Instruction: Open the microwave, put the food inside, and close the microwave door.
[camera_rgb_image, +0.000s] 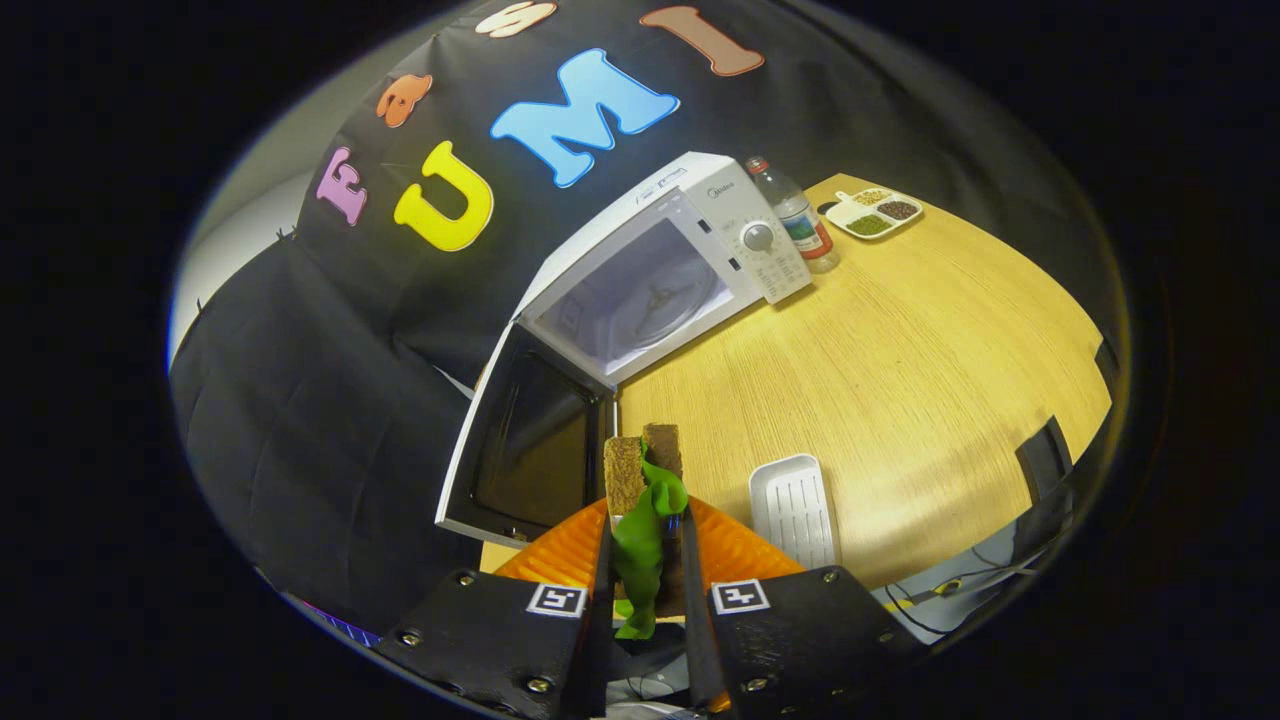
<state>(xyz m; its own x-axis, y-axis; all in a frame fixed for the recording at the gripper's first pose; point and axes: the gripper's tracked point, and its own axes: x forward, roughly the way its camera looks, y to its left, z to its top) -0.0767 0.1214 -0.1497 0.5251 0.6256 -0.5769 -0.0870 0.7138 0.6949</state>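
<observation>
The tool (645, 560) is seen clenched on a sandwich (643, 480): both fingers press on it from either side, and the brown bread slices stand upright between them with a green leaf (640, 550) of filling hanging down through the gap. The sandwich is held above the bench (900, 370), clear of its wooden surface, just in front of the open microwave (680, 260).

The microwave is set at the far edge of the bench, against the black cloth wall. Its door (525, 440) is swung fully open to the side, reaching towards the near edge of the bench, and the lit cavity (640, 295) with its turntable hub is exposed. The sandwich is still outside the cavity, just beside the free edge of the door.

A white ribbed tray (795, 510) lies near the near edge of the bench, just beside the tool. A plastic bottle (795, 215) with a red cap stands touching or just beside the microwave's control panel, and a divided white dish (873, 212) of small foods is placed at the far corner beyond it.
</observation>
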